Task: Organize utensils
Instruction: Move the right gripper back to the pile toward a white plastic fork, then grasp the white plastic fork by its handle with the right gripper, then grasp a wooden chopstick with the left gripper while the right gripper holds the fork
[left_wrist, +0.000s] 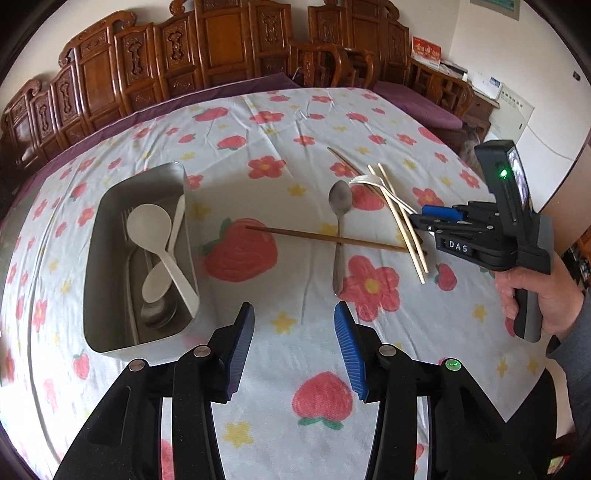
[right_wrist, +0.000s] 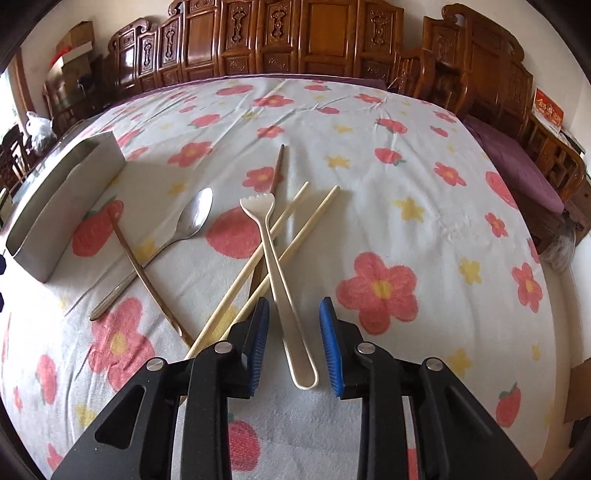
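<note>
1. Left wrist view: the left gripper (left_wrist: 294, 314) hangs above the flowered cloth (left_wrist: 258, 122) on the tabletop, its jaws spread wide with nothing between them.
2. A metal tray (left_wrist: 96, 236) lies just left of that gripper; inside it rest two white spoons (left_wrist: 151, 229) and some metal cutlery too dim to tell apart.
3. Right of the tray, a metal spoon (left_wrist: 340, 221) lies with its bowl away from the camera, and a dark chopstick (left_wrist: 325, 239) lies crossways over its handle.
4. Farther right of the tray, the right gripper (left_wrist: 424, 218) is held by a hand (left_wrist: 535, 295) and reaches the near ends of two pale chopsticks (left_wrist: 399, 221) and a white fork (left_wrist: 373, 182); from this side its jaws cannot be judged.
5. Right wrist view: the right gripper (right_wrist: 294, 314) has its jaws apart, one on each side of the white fork (right_wrist: 275, 258) handle, without clamping it.
6. The fork lies over the pale chopsticks (right_wrist: 291, 230), which run under the left jaw.
7. Between these and the metal tray (right_wrist: 62, 206) lie the metal spoon (right_wrist: 173, 240) and a dark chopstick (right_wrist: 147, 284) crossing its handle; a second dark chopstick (right_wrist: 277, 166) shows beyond the fork's tines.
</note>
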